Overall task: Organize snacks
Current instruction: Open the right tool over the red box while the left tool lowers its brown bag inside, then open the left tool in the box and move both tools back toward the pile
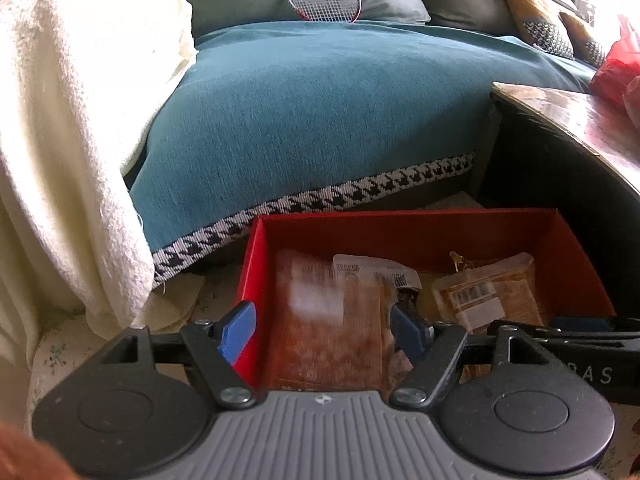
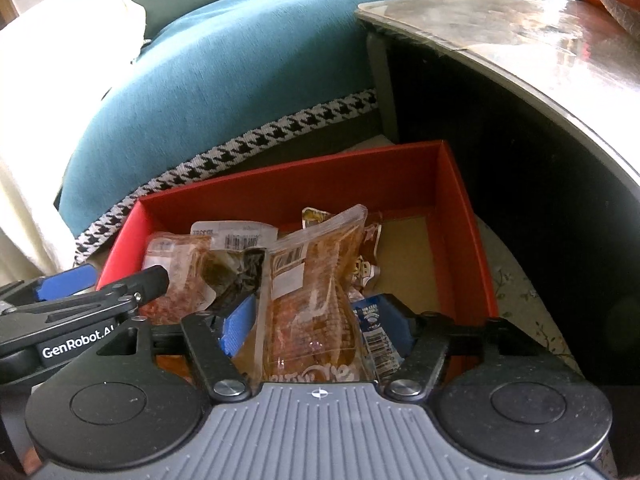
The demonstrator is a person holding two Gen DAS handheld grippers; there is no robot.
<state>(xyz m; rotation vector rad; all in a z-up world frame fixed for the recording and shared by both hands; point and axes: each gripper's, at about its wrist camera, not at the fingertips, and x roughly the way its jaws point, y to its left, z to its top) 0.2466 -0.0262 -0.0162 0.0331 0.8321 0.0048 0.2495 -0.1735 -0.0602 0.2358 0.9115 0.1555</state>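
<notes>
Item: clear snack packets, orange-brown contents, barcode labels. Location: inside the red cardboard box (image 2: 460,216) on the floor, between the teal-covered sofa (image 1: 320,112) and a glossy low table (image 2: 540,40).

Entry 1, tall packet (image 2: 312,304): standing between the blue pads of the right gripper (image 2: 316,324). The fingers sit wide apart on either side; whether either pad touches the film cannot be told. A small blue-labelled packet (image 2: 374,320) lies just beside the right-hand pad.

Entry 2, flat packet (image 1: 332,320): lying along the box's left side, between the parted fingers of the left gripper (image 1: 324,328), which grips nothing.

Entry 3, further packet (image 1: 488,292): resting toward the box's right side.

Step in hand, as judged: settling packets in the box. Next move calls for laying the tall packet flat into the bare floor of the box at right.
</notes>
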